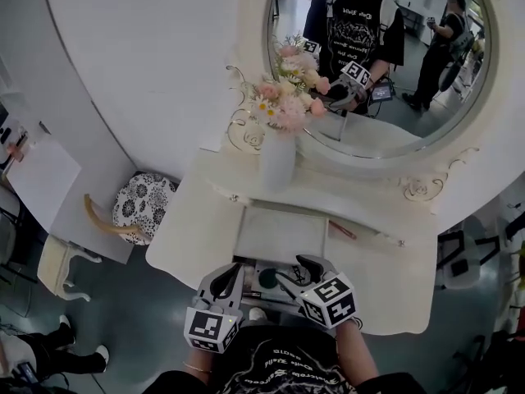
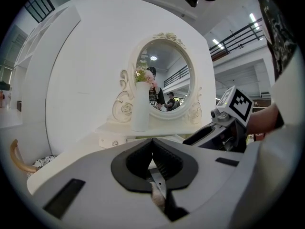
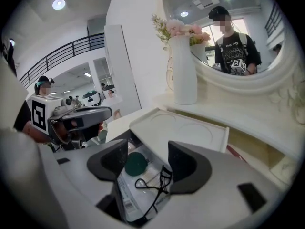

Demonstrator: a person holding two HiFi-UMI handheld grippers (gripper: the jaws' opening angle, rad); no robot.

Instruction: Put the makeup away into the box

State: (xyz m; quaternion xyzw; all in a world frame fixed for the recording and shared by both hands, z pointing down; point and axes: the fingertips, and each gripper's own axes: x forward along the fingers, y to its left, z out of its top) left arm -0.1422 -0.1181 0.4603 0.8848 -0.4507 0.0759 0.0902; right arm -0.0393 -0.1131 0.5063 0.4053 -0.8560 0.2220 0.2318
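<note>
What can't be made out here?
1. Box contents: head view, the left gripper and right gripper cover most of it.
2. Pale bit behind the left gripper's shut jaws: left gripper view, blurred, unidentifiable.
3. Packet print: right gripper view, too small, partly cut off by the gripper body.
4. Red item on the table: head view, too small.

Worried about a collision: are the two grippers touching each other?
Apart. Head view shows a clear gap between the left gripper and right gripper, with the green puff visible in it.
</note>
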